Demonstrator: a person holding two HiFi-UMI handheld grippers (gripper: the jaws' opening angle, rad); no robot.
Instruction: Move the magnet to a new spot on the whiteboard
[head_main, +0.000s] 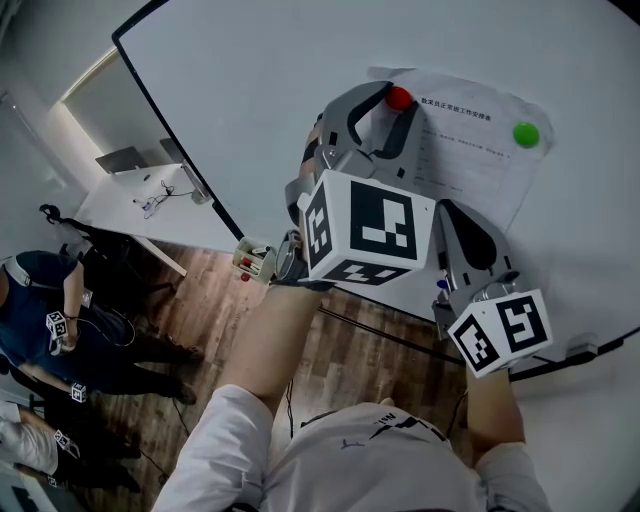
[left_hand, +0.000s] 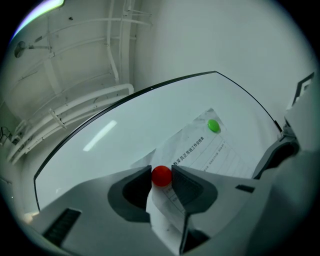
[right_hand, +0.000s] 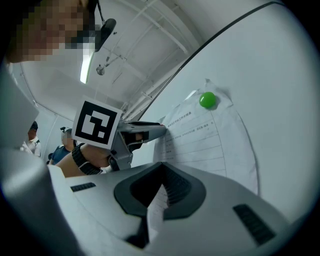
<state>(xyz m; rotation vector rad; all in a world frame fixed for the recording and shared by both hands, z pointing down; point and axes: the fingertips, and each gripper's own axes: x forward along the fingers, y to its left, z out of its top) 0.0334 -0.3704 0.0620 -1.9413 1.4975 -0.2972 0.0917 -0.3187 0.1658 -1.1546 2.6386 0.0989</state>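
Bracketing left tool (left_hand: 161, 173): jaws are spread; red magnet (head_main: 399, 97) is flanked by the tips, judged unpressed.
Right tool (right_hand: 162, 172): clamped on paper sheet (right_hand: 200, 145), lower edge.

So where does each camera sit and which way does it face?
Head view: on the head, looking steeply down at the whiteboard; both forearms, left gripper, right gripper show.
Left gripper view: on that gripper, facing the board; own jaws flank the red magnet.
Right gripper view: on that gripper, facing the board; own jaws pinch the paper sheet.
All share the green magnet.
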